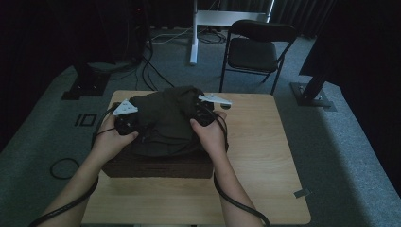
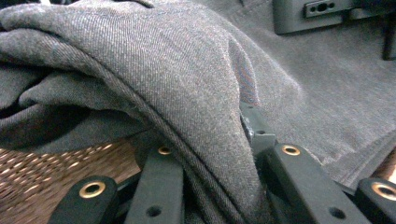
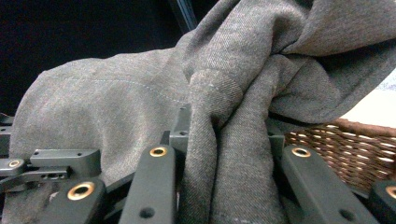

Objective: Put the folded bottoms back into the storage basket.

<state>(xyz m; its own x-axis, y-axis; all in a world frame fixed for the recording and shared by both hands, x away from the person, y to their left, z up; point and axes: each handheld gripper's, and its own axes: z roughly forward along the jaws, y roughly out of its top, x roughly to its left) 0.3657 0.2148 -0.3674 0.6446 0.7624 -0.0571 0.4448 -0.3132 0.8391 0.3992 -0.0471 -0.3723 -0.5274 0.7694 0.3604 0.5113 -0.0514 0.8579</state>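
While both grippers carry the load, the entries run as follows.

Table [image 1: 265, 156]: pale wooden top, bearing the basket near its middle, toward the person's side.

Basket [image 1: 156, 166]: dark woven wicker, low and rectangular, its weave showing under the cloth in both gripper views. Judged to be the destination; the garment should go down inside its walls, not draped over a rim.

Garment [image 1: 165, 120]: dark grey-green twill, bunched and folded, hanging between the two grippers directly above the basket and partly sagging onto it. A fold droops at the near edge; judged liable to spill over the front wall unless tucked first.

Left gripper [image 1: 126, 124]: jaws clamped on a thick folded edge of the garment, cloth pinched between them in the left gripper view.

Right gripper [image 1: 204, 118]: jaws likewise clamped on a gathered ridge of the garment, seen running up between them in the right gripper view.

Handling note: lower both ends evenly and level, keep the two grips until the bulk rests on the basket floor, then release one side at a time so the bundle does not unroll.
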